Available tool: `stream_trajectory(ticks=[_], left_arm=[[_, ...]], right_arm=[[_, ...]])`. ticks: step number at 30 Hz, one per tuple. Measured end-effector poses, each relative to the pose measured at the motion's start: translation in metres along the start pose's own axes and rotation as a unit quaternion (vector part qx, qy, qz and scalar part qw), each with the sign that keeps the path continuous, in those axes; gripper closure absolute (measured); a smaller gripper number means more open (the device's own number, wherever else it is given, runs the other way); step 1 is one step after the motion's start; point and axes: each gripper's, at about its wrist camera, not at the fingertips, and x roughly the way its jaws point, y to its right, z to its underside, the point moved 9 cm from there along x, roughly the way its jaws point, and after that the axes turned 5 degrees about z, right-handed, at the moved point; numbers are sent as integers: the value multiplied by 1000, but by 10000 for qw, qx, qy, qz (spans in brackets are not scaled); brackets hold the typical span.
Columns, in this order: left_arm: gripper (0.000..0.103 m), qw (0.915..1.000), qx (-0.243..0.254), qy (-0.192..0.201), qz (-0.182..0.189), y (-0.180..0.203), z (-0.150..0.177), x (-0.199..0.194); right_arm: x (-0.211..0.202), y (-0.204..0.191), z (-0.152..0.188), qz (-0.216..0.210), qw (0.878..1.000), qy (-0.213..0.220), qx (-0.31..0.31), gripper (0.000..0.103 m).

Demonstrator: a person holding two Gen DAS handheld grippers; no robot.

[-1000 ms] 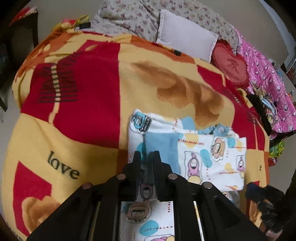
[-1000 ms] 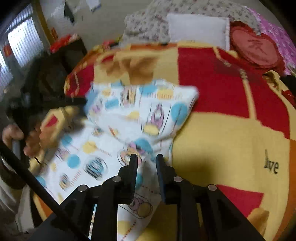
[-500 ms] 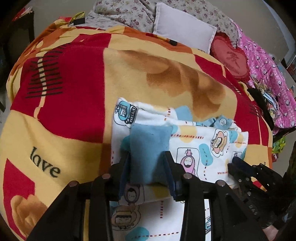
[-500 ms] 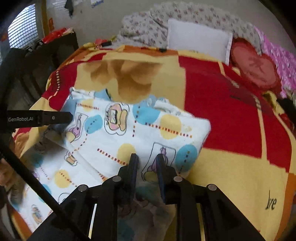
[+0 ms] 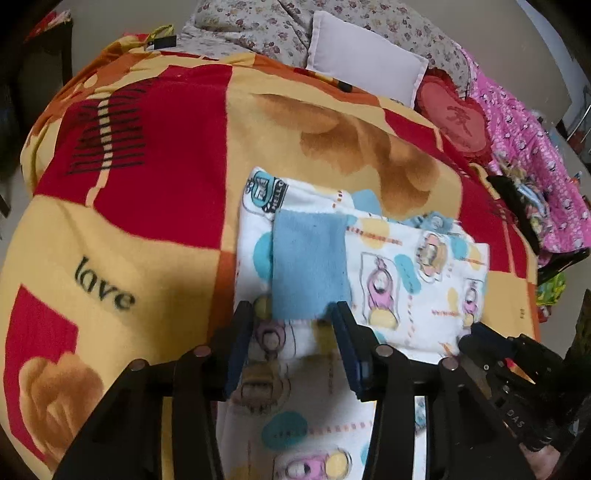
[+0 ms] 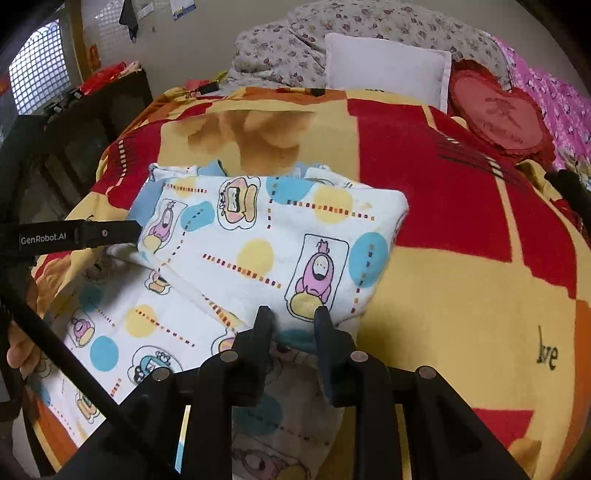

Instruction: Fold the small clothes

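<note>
A small white garment [image 5: 406,280] printed with cartoon figures and blue and yellow dots lies folded over itself on the red and yellow blanket [image 5: 147,221]. Its blue cuff [image 5: 310,266] lies flat on top. My left gripper [image 5: 293,325] straddles the cuff's near end, jaws opening, and the left pad stands off the cloth. In the right wrist view the folded layer [image 6: 277,240] lies slack. My right gripper [image 6: 291,319] sits at its near edge with the cloth between the fingers, jaws opening a little. The left gripper's finger [image 6: 110,232] shows at the fold's far side.
A white pillow [image 5: 362,55], a floral quilt [image 6: 369,26] and a red heart cushion [image 5: 458,118] lie at the head of the bed. Pink bedding [image 5: 535,166] runs along the right side. Dark furniture [image 6: 74,147] stands left of the bed. A hand [image 6: 18,354] shows at the left edge.
The left jaws went from shut on the blue cuff to spread, leaving it on the garment. The right gripper carried the garment's half over, lowered it, and its jaws widened slightly.
</note>
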Motion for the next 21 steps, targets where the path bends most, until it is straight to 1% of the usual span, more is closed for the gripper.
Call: stream_trajectory(ticks=[1, 2, 3, 4, 7, 13, 18, 21], left_arm=[[52, 10000, -37, -23, 78, -1, 3, -6], [48, 9999, -65, -28, 122, -1, 6, -11], [41, 9998, -100, -9, 156, -3, 11, -19], [38, 9997, -119, 39, 198, -5, 17, -27], [38, 9996, -128, 24, 243, -12, 36, -44], [38, 9993, -206, -36, 315, -26, 79, -69], [38, 9982, -294, -185, 481, -29, 109, -75], [38, 9979, -286, -318, 493, -28, 122, -70]], right_arm=[[-8, -1, 1, -79, 10000, -5, 55, 69], [-16, -1, 2, -194, 9997, 33, 113, 63], [-29, -1, 6, -325, 9992, 90, 205, 49], [-37, -1, 10, -376, 9988, 119, 276, 42], [-62, -4, 31, -736, 9960, 152, 477, 42], [-83, -8, 83, -1165, 9899, -119, 800, 42], [-80, -13, 109, -1293, 9866, -346, 929, 42], [-77, -18, 120, -1463, 9827, -443, 1050, 42]])
